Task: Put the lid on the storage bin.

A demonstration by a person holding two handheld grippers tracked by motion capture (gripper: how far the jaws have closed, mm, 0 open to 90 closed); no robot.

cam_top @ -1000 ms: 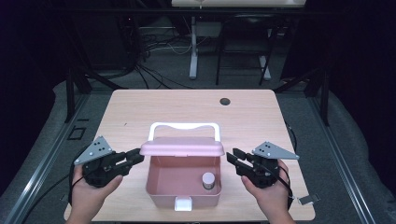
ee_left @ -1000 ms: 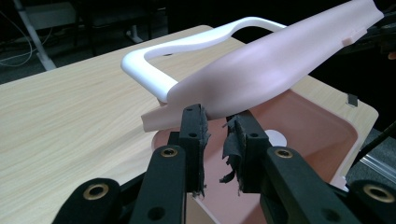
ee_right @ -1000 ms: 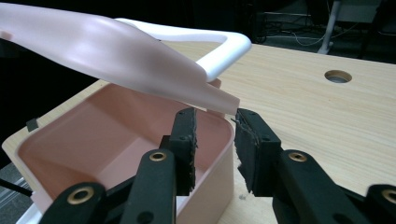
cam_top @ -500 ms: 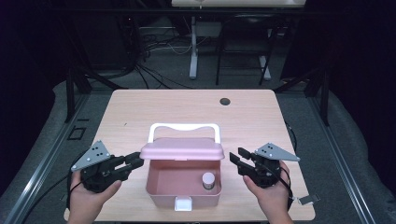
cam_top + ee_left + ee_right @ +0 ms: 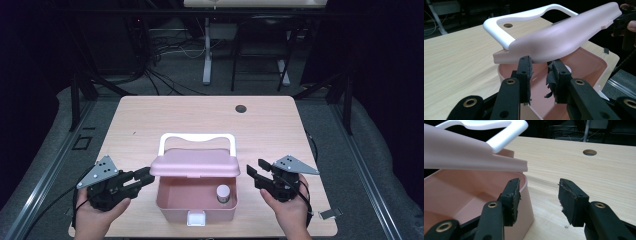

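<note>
A pink box point(image 5: 195, 206) stands near the table's front edge, its pink lid point(image 5: 195, 164) half raised and a white handle point(image 5: 197, 137) behind it. Inside, at the right, stands a small bottle point(image 5: 223, 192) with a white cap. My left gripper point(image 5: 145, 176) is at the box's left side. Its jaws have just been opening and stand apart just under the lid's point(image 5: 564, 37) left edge with nothing between them, left gripper point(image 5: 540, 63). My right gripper point(image 5: 256, 168) is at the box's right side. Its jaws have just been opening wide, right gripper point(image 5: 539, 185), beside the box wall point(image 5: 524, 202), holding nothing.
A white latch point(image 5: 196, 218) hangs on the box's front wall. A round hole point(image 5: 241, 108) sits in the wooden tabletop point(image 5: 150, 120) at the far right. A small metal clip point(image 5: 330, 214) lies at the table's front right corner. Dark floor, cables and frames surround the table.
The right gripper's jaws have spread much wider and the hand has sunk slightly. The left gripper's jaws have parted a little. The lid keeps its half-raised tilt.
</note>
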